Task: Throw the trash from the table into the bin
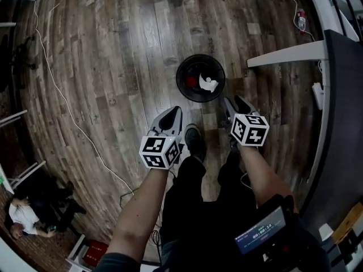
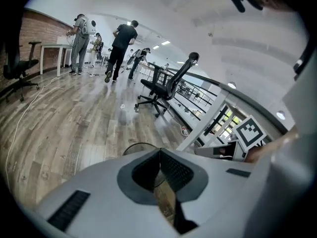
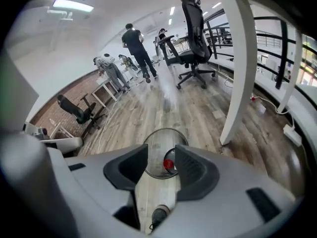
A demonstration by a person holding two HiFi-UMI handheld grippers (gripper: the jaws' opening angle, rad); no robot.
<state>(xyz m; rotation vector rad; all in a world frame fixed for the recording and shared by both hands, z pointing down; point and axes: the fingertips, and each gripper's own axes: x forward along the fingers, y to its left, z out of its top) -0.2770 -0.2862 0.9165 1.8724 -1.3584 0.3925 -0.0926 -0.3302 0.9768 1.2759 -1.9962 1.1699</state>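
Your left gripper (image 1: 172, 112) is shut, and your right gripper (image 1: 235, 102) is open and empty. The bin (image 1: 180, 79) is just ahead. Wood floor (image 1: 113, 67) lies open on your left, and a table (image 1: 289, 54) edge is on your right.

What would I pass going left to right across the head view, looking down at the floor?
seated person → left claw → black bin → right claw → white table edge
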